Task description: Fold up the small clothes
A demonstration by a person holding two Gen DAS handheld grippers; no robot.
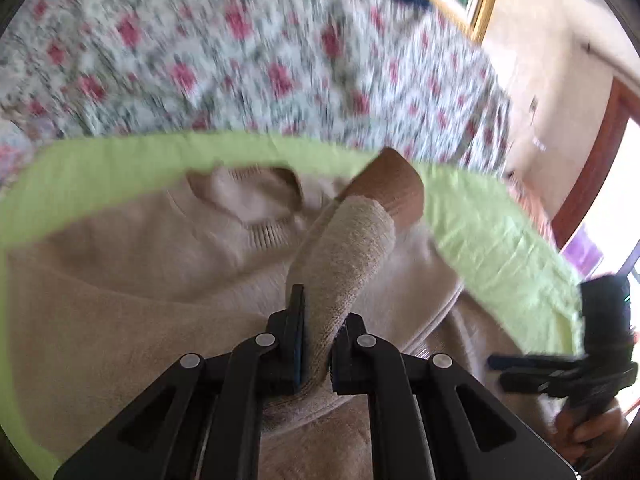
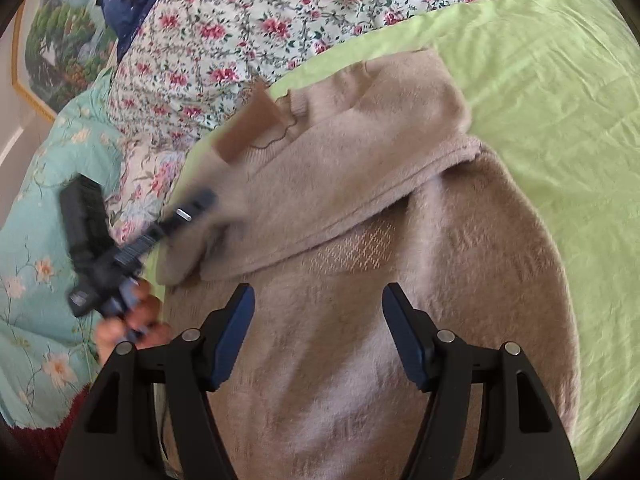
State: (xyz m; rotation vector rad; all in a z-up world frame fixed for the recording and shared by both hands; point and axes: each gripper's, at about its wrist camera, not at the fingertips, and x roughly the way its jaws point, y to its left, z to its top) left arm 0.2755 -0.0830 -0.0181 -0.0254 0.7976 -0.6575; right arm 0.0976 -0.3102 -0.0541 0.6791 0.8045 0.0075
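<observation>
A small beige knit sweater (image 2: 360,320) lies on a lime green sheet (image 2: 540,100); its neck opening shows in the left wrist view (image 1: 248,196). My left gripper (image 1: 318,320) is shut on the sweater's sleeve (image 1: 344,252), whose brown cuff (image 1: 396,188) sticks up past the fingers. That gripper also shows blurred in the right wrist view (image 2: 196,204), holding the sleeve over the sweater's body. My right gripper (image 2: 318,296) is open and empty just above the sweater's lower body. It shows at the right edge of the left wrist view (image 1: 496,368).
A floral quilt (image 2: 248,32) with red roses lies beyond the green sheet. A turquoise flowered cover (image 2: 36,280) lies at the left. A gold-framed picture (image 2: 48,48) hangs on the wall, a dark blue cushion (image 2: 128,0) beside it.
</observation>
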